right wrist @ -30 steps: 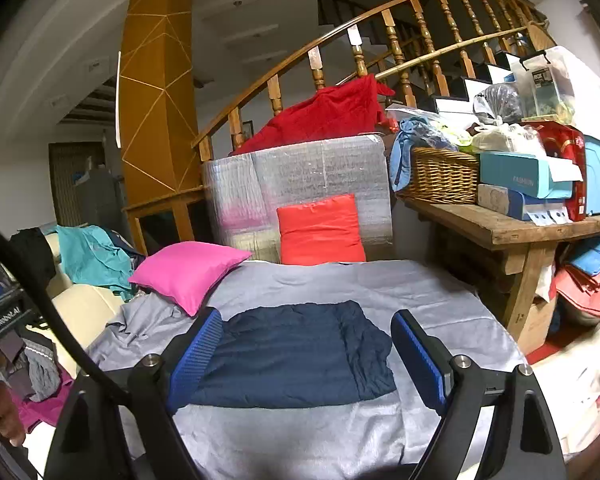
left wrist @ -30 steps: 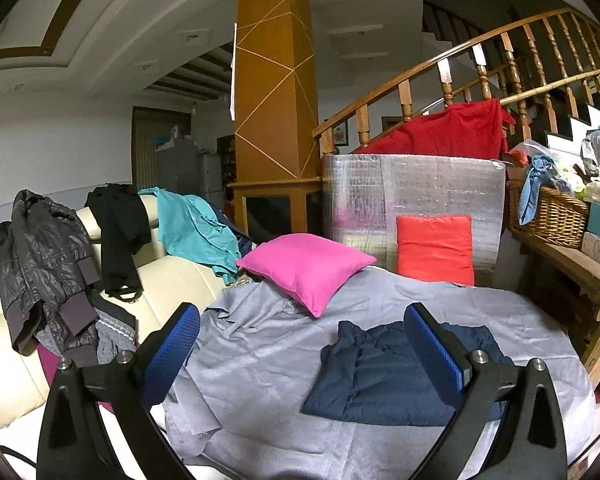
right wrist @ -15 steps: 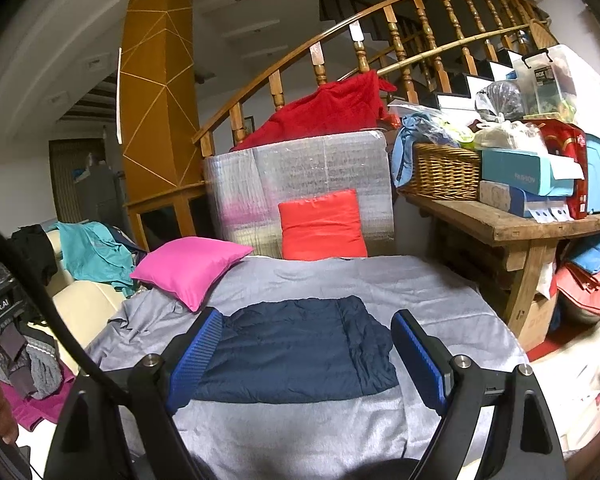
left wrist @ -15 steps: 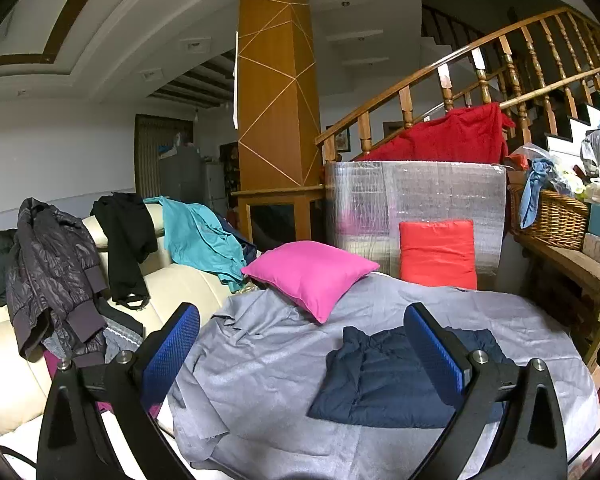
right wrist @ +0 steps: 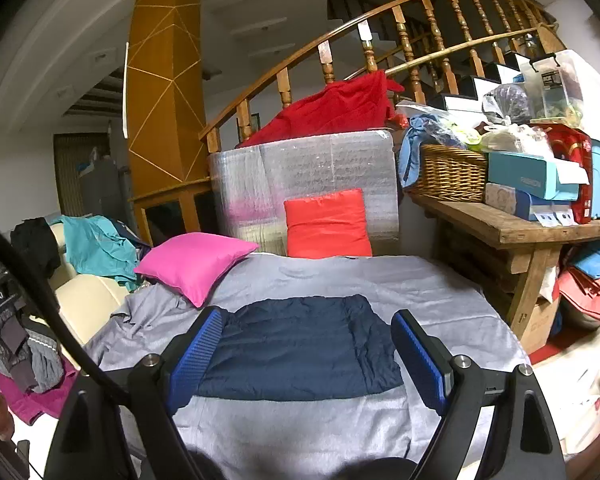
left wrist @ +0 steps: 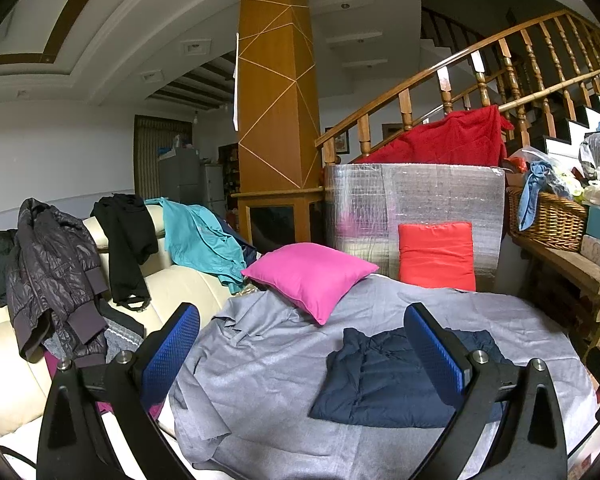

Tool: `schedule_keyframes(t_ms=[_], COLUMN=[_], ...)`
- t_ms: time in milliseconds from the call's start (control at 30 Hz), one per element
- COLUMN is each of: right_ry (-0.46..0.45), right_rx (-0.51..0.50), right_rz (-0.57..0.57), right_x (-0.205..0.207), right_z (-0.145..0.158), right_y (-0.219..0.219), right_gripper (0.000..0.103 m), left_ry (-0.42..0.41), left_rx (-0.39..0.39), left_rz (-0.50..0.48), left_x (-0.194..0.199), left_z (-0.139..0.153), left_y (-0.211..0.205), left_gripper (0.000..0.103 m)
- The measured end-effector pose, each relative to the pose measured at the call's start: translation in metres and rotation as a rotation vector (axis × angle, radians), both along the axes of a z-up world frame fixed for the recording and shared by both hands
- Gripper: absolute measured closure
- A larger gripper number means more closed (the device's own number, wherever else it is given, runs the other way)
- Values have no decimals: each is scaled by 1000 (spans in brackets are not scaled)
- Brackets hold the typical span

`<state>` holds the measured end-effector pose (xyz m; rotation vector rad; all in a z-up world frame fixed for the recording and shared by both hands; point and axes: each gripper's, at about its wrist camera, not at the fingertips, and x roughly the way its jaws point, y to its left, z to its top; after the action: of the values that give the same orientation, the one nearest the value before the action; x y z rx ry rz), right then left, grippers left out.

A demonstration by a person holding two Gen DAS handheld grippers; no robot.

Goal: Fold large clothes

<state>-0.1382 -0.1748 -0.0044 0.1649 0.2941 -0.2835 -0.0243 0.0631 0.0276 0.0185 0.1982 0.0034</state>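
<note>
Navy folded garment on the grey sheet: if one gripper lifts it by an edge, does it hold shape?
Probably not. The navy garment looks puffy and wrinkled, so likely soft and light; an edge lift would probably unfold its layers. Pushed, it may drag and bunch the loose grey sheet beneath it.

A tall wooden pillar (left wrist: 274,92), crossed by thin pale lines, is seen in the middle of the room, under a white stepped ceiling (left wrist: 112,40) with small recessed lights. Behind it, a wooden staircase railing (left wrist: 476,80) with turned balusters is curved upward to the right. A cream sofa (left wrist: 16,364) is placed at the left, under a plain white wall (left wrist: 56,164). A grey fridge (left wrist: 180,176) is seen far behind, beside a dark doorway. At the right, a rough wooden table (right wrist: 540,232) is loaded with a wicker basket (right wrist: 448,174) and boxes. A silver wrapped panel (right wrist: 320,176) is leaned below the railing. The light is soft, from indoor lamps.
</note>
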Motion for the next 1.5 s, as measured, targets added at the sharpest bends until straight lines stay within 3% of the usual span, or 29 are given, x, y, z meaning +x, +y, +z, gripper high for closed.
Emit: schedule_keyframes(t_ms=[1500], right_ry=[61], right_rx=[-29], right_rz=[-3], right_x=[12], right_z=[-8], right_y=[16], right_gripper=[14], left_ry=[22], left_rx=[-11], left_rz=[10], left_x=[-1], left_z=[-6], left_y=[5], left_gripper=[1])
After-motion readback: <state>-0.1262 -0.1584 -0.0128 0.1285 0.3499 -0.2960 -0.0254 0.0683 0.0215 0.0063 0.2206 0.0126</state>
